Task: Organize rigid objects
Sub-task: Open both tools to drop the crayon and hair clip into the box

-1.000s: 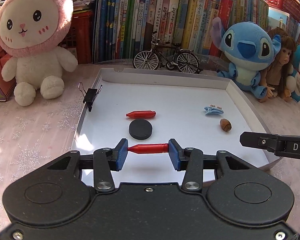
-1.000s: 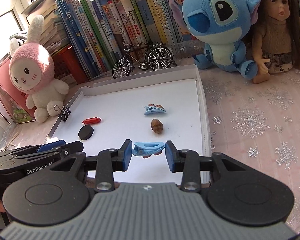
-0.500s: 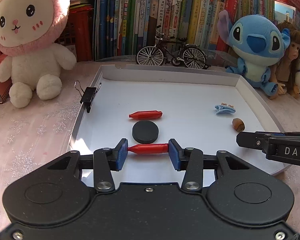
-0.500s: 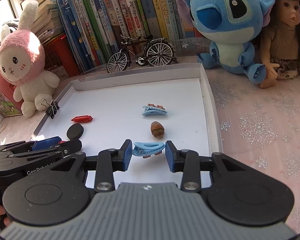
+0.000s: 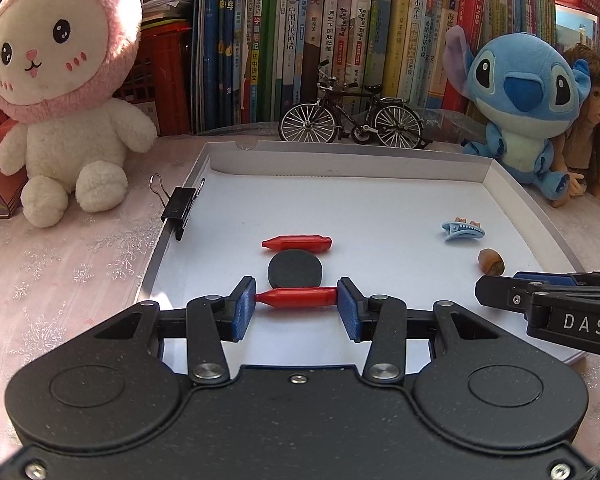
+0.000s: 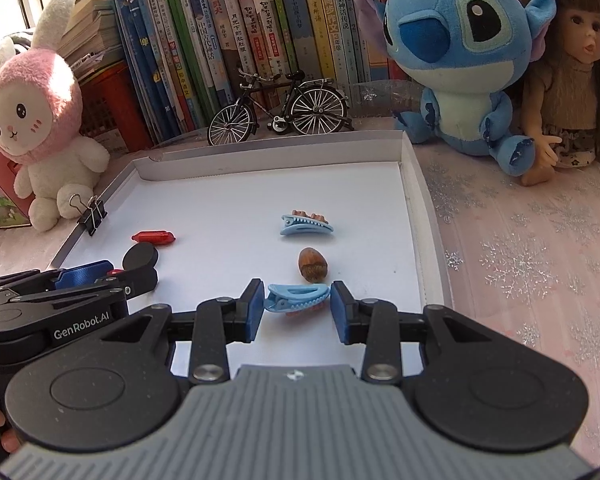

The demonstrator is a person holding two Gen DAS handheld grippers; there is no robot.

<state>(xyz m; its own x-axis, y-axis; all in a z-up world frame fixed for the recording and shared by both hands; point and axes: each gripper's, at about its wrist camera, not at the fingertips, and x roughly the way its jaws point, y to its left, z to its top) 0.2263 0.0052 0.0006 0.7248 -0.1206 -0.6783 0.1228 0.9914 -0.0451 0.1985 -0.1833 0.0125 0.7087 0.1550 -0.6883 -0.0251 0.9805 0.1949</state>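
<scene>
Books (image 5: 340,40) are standing in a long row along the far edge of the tabletop (image 6: 540,260), which is wearing a pale pink cloth with snowflakes. Sitting in front of them are a pink-hooded bunny plush (image 5: 60,92) toward the far left corner and a blue alien plush (image 6: 460,52) toward the far right, with a long-haired doll (image 6: 568,80) leaning just beside the blue one. A model bicycle (image 5: 352,120) is parking itself between the plushes, right behind the far wall of the white tray (image 5: 340,168).

That shallow tray is occupying the middle of the tabletop, and a black binder clip (image 5: 178,208) is biting its left wall. The left gripper (image 5: 296,298) is hovering over the tray's near left part, its blue pads pinching a red crayon (image 5: 298,297) end to end. The right gripper (image 6: 296,298) is hanging over the near right part, pads squeezing a light blue hair clip (image 6: 296,296) by its two tips.

Lying on the tray floor, a black disc (image 5: 295,269) is sitting just beyond the held crayon, with a second red crayon (image 5: 297,243) just beyond the disc. Toward the right wall a second blue hair clip (image 6: 306,224) is lying, and a small brown nut (image 6: 313,268) is resting between it and the held clip.
</scene>
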